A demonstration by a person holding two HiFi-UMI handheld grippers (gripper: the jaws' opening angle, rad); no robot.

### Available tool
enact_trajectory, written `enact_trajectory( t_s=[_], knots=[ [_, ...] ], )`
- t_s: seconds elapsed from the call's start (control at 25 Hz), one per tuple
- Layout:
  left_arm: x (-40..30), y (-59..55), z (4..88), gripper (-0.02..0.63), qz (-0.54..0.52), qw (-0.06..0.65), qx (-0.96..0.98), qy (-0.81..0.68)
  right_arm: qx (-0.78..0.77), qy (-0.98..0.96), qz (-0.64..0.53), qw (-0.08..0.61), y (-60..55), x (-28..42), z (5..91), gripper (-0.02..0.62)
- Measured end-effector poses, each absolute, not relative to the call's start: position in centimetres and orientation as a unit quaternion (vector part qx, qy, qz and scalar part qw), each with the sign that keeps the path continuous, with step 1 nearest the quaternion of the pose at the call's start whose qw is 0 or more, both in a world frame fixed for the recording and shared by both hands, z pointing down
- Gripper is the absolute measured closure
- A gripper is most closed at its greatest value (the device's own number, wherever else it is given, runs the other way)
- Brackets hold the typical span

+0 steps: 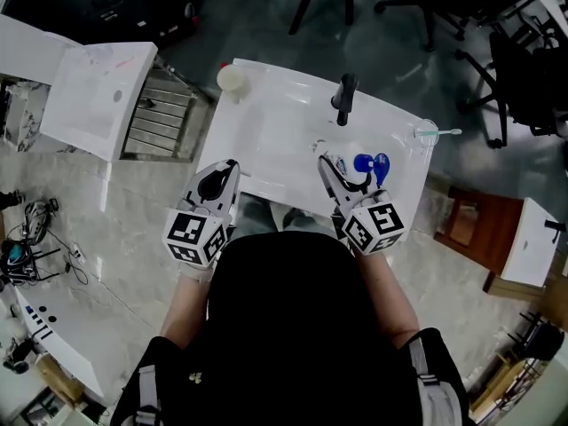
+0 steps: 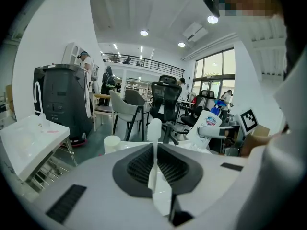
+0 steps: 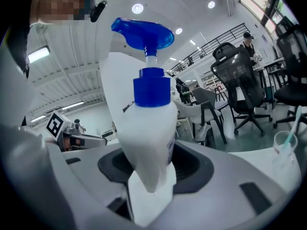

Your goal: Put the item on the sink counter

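Note:
A white spray bottle point(image 3: 146, 123) with a blue trigger head point(image 1: 367, 163) stands upright between the jaws of my right gripper point(image 1: 334, 172), which is shut on its body. It hangs over the right front part of the white sink counter point(image 1: 266, 140), just in front of the black faucet point(image 1: 344, 98). My left gripper point(image 1: 218, 183) is at the counter's front left edge, shut with nothing between its fingers point(image 2: 154, 128). From the left gripper view the held bottle point(image 2: 211, 124) shows off to the right.
A pale cup point(image 1: 232, 79) stands at the counter's back left corner. A clear glass with a toothbrush point(image 1: 430, 133) sits at the right end. A white table point(image 1: 93, 96) and metal rack lie to the left. Office chairs point(image 1: 524, 69) stand beyond.

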State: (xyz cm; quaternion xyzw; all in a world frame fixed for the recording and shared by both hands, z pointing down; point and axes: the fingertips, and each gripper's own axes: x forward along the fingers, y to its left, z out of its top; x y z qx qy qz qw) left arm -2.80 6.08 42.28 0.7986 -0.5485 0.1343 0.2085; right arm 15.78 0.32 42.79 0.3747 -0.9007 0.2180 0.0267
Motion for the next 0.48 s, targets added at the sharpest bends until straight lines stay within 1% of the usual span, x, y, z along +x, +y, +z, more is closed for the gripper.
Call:
enact_trajectory(
  t_s=[0.48],
  knots=[
    [-5.0,4.3,43.0,0.569,0.14,0.219,0.804,-0.535,0.405,-0.884,0.228,0.044,-2.3,14.0,45.0,0.382]
  ],
)
